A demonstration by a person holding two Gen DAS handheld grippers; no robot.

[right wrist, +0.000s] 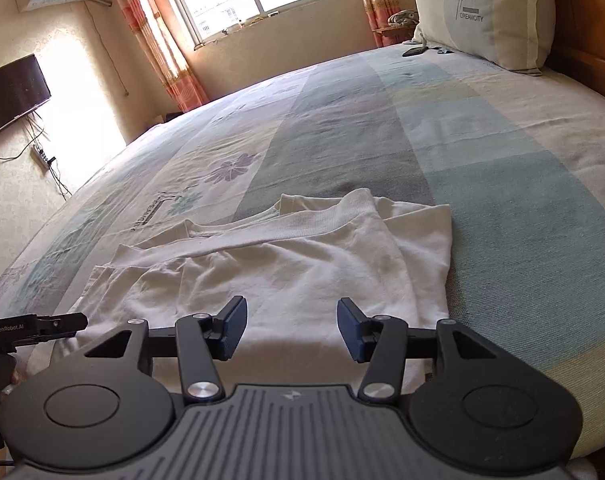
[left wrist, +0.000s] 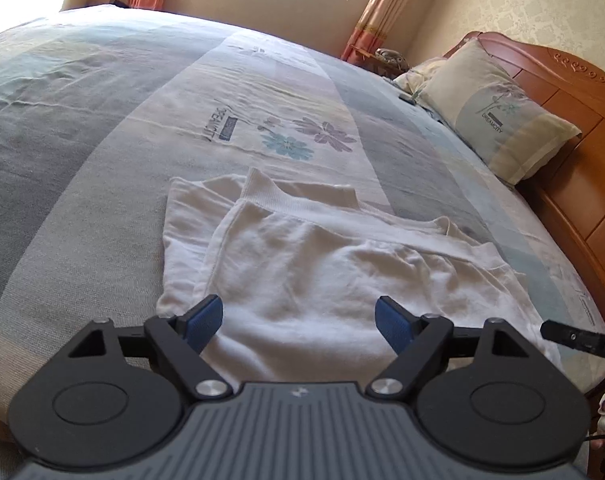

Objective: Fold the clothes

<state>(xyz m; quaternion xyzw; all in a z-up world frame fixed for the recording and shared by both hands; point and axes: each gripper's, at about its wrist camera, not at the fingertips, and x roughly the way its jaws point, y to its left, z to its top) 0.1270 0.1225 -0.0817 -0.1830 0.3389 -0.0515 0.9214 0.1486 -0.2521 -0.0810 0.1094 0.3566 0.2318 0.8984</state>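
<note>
the main risk was judged to be that the loose layers of the white garment [left wrist: 322, 264] would be dragged out of line if only the top layer were pinched, since the cloth was soft and already bunched near the middle; a fold made over those wrinkles would likely be set crooked. the ribbed hem [right wrist: 322, 220] could also be pulled askew if the two sides were lifted unevenly. the left gripper [left wrist: 298, 322] was seen spread wide with nothing between its blue pads, and the right gripper [right wrist: 292, 328] was seen partly open, also empty, above the near edge of the cloth. the garment was laid flat on the bedspread [left wrist: 82, 128] at the near side, partly folded, creased, with one layer overlapping another, well apart from the pillow [right wrist: 486, 12].
</note>
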